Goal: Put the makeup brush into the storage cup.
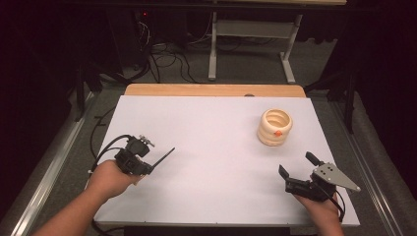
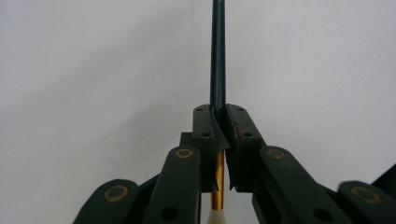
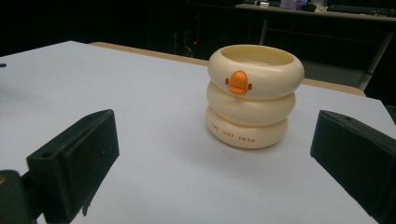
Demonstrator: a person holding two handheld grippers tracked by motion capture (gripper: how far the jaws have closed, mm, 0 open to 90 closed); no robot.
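A thin dark-blue pencil (image 1: 163,157) with a gold ferrule and a white eraser end is clamped in my left gripper (image 1: 149,168) at the table's front left. It is held off the white table top (image 1: 211,147), tip pointing up and to the right. In the left gripper view the pads (image 2: 205,122) press on the pencil (image 2: 218,56), which runs straight ahead from the left gripper (image 2: 218,116). My right gripper (image 1: 296,163) stands open at the front right with nothing between its fingers. It faces a cream ringed pen cup (image 1: 275,127) bearing an orange mark. The cup (image 3: 254,93) stands upright beyond the right gripper (image 3: 215,163).
A wooden strip (image 1: 214,90) borders the table's far edge. Beyond it, on the floor, stand a metal table frame (image 1: 212,49) and loose cables (image 1: 167,61). A metal rail (image 1: 54,162) runs along the left side.
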